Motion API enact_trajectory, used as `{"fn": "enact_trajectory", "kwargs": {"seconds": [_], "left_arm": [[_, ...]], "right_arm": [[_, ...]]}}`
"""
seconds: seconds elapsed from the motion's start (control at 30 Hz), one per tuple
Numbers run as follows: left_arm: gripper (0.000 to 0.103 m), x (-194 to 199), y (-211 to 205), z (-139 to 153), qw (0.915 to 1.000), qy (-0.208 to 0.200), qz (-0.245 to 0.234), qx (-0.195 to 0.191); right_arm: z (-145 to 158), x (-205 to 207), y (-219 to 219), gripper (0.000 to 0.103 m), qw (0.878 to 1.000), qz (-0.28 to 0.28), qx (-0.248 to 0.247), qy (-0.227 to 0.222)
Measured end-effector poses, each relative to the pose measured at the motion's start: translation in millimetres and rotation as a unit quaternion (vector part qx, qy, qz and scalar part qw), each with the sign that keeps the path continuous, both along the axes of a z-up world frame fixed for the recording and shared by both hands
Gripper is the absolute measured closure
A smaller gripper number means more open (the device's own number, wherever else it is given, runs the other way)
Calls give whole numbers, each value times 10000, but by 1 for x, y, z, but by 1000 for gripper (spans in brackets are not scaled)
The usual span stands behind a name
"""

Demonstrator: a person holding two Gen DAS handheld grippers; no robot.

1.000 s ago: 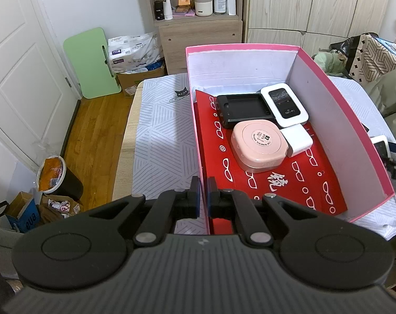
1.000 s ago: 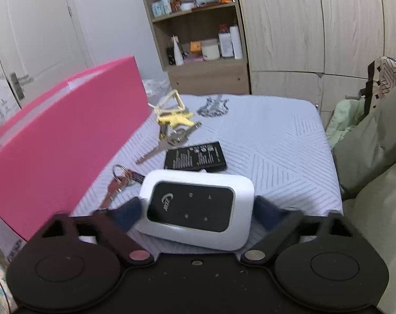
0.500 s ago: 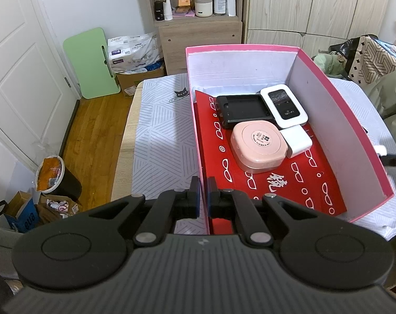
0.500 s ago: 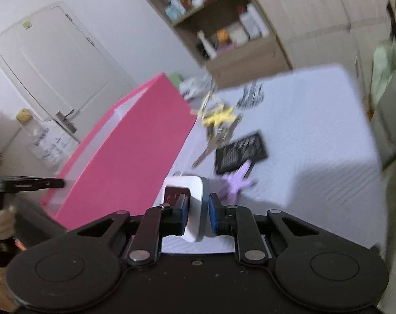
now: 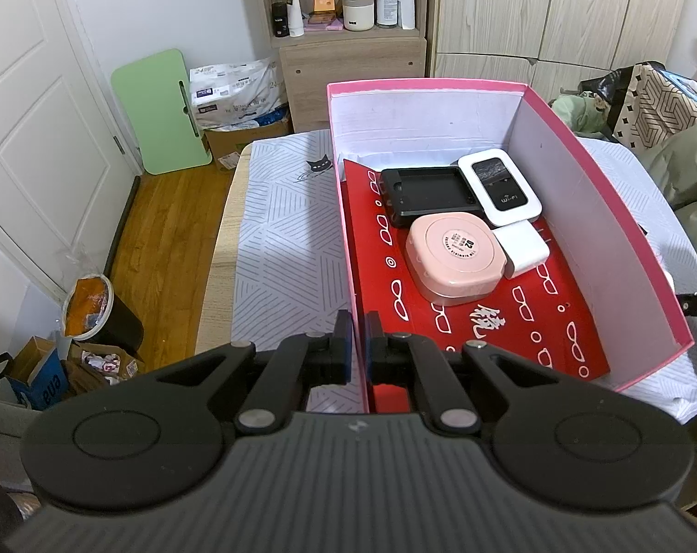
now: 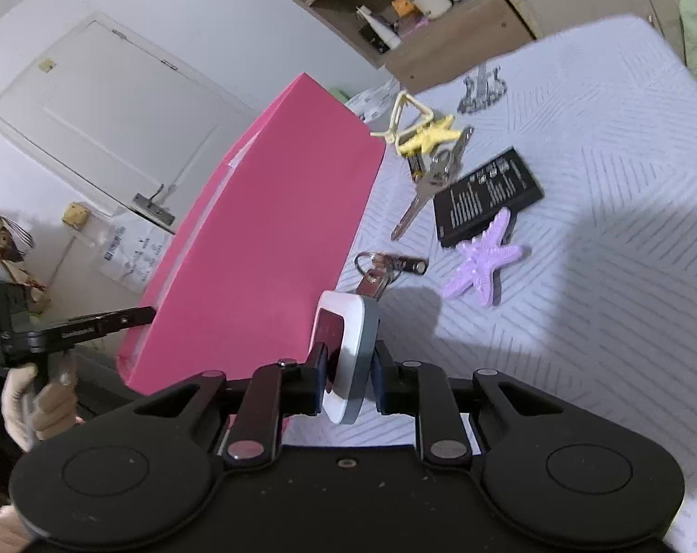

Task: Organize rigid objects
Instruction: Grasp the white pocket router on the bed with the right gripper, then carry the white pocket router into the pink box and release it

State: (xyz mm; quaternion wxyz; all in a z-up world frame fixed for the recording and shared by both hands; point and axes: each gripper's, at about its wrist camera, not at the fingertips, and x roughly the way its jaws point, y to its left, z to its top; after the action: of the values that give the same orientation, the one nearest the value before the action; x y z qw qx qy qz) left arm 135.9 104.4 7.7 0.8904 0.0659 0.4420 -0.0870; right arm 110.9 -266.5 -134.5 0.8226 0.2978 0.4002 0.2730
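My left gripper [image 5: 358,345] is shut on the near left wall of the pink box [image 5: 601,212] and holds it still. Inside the box lie a black tray [image 5: 426,189], a white Wi-Fi device [image 5: 500,186], a pink round case [image 5: 454,253] and a white charger [image 5: 523,251]. In the right wrist view my right gripper [image 6: 348,368] is shut on a second white pocket device [image 6: 353,336]. That device is turned on edge and held above the bedcover, just right of the pink box [image 6: 265,249].
On the striped bedcover to the right of the box lie a purple starfish [image 6: 484,267], a black battery [image 6: 486,193], keys with a yellow tag [image 6: 429,175] and a small key ring [image 6: 385,269]. A gloved hand [image 6: 21,396] holds the left gripper's handle. A shelf and wardrobe stand behind.
The right gripper's jaws closed on the white device, which rolled from flat onto its edge and came up off the cover. The purple starfish came into view. The left gripper stayed put.
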Motion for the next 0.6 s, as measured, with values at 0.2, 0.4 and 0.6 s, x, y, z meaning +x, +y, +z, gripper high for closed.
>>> {"fn": "enact_trajectory", "kwargs": {"seconds": [0.2,0.4,0.6], "left_arm": [[99,0,0,0,10000,-14,-11,28],[99,0,0,-1,10000,-31,-4,-23],[99,-1,1,-1,10000,-44,-6,-46]], "right_arm": [[25,-6,2,87,9991,-54,-17,-415],[64,-11,1,87,9965,-161,-123,-811],[113,-11,8,87,9892,-159,-103,-1454]]}}
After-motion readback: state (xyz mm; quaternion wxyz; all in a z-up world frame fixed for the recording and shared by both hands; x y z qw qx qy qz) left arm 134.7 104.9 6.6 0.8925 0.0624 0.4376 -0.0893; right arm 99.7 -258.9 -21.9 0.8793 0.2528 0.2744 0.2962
